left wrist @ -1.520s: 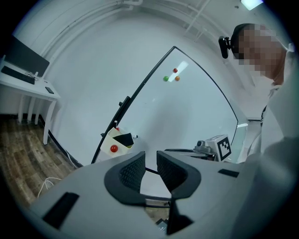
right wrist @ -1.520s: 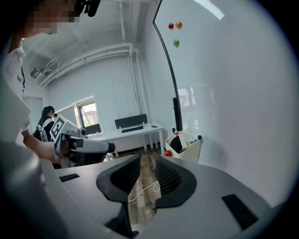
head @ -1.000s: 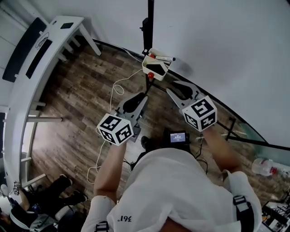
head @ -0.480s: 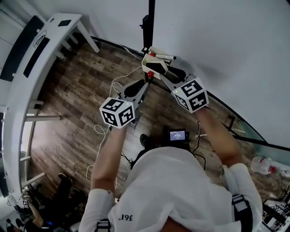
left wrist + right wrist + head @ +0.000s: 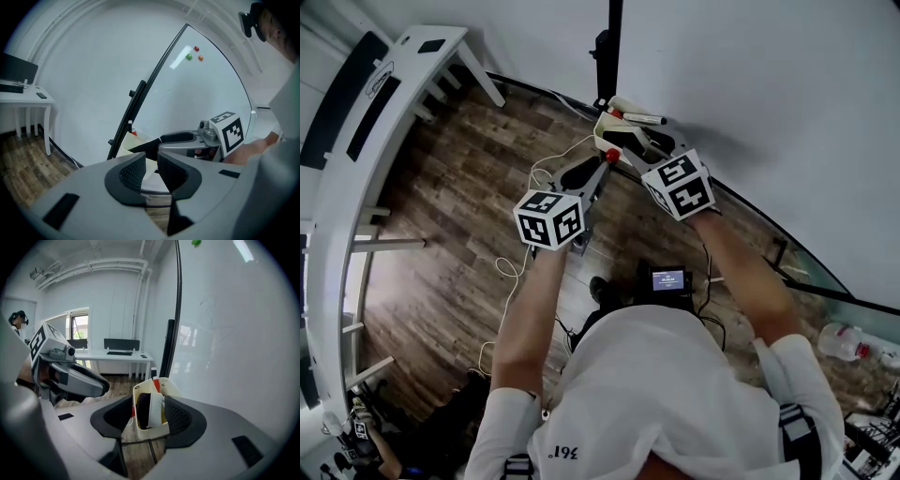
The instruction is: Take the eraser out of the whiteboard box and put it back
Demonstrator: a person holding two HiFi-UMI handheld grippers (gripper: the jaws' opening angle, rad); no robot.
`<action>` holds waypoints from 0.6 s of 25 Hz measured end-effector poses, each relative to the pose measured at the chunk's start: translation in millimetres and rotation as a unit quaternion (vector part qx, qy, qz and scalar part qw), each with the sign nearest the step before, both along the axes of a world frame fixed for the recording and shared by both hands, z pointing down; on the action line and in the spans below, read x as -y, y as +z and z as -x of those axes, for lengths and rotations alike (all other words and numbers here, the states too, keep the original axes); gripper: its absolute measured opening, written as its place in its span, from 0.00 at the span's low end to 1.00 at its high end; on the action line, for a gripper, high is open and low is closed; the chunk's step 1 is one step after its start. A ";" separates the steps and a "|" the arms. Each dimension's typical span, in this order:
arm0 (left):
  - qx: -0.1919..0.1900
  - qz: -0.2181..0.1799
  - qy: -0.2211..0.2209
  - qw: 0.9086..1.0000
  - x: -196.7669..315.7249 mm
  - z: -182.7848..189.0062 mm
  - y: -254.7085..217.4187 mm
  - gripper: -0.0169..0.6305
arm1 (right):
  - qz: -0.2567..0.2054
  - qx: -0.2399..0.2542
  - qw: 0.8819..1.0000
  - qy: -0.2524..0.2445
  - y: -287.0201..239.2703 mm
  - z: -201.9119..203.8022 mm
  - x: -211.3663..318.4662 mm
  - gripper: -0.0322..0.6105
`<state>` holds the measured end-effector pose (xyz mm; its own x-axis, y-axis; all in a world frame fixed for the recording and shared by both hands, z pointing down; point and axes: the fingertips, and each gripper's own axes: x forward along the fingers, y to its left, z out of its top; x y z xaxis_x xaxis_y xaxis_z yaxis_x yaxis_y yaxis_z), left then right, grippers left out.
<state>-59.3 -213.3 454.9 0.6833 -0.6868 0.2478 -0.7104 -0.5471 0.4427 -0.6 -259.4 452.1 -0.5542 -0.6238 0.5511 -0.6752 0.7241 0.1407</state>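
Observation:
The cream whiteboard box [image 5: 617, 132] hangs at the foot of the whiteboard, with markers [image 5: 639, 118] lying on its top. The eraser [image 5: 151, 408] stands upright inside it, black felt to the left and white back to the right. My right gripper [image 5: 149, 417] reaches to the box; its jaws are opening and stand on either side of the box without pressing on it. In the head view the right gripper [image 5: 625, 145] is at the box's near side. My left gripper [image 5: 151, 171] hovers just short of the box [image 5: 133, 144], its pads a slim gap apart with nothing between them.
The whiteboard [image 5: 750, 94] fills the right, on a black stand pole [image 5: 609, 47]. A white desk [image 5: 384, 103] runs along the left. White cable [image 5: 534, 187] lies on the wood floor. A small screen device [image 5: 667, 279] is below my arms and a bottle [image 5: 848, 345] at far right.
Both grippers have moved forward to the box. The right jaws have spread wider and now flank the box. The left gripper has come up beside it.

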 end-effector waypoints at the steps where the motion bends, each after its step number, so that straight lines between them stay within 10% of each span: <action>1: 0.001 0.003 -0.001 1.000 1.0 0.0 1.9 0.13 | 0.003 -0.002 1.000 0.001 2.4 0.2 0.7 0.38; 15: 0.001 0.016 0.004 1.000 7.2 -7.0 9.5 0.13 | 0.012 -0.026 0.999 0.014 17.5 5.5 12.3 0.39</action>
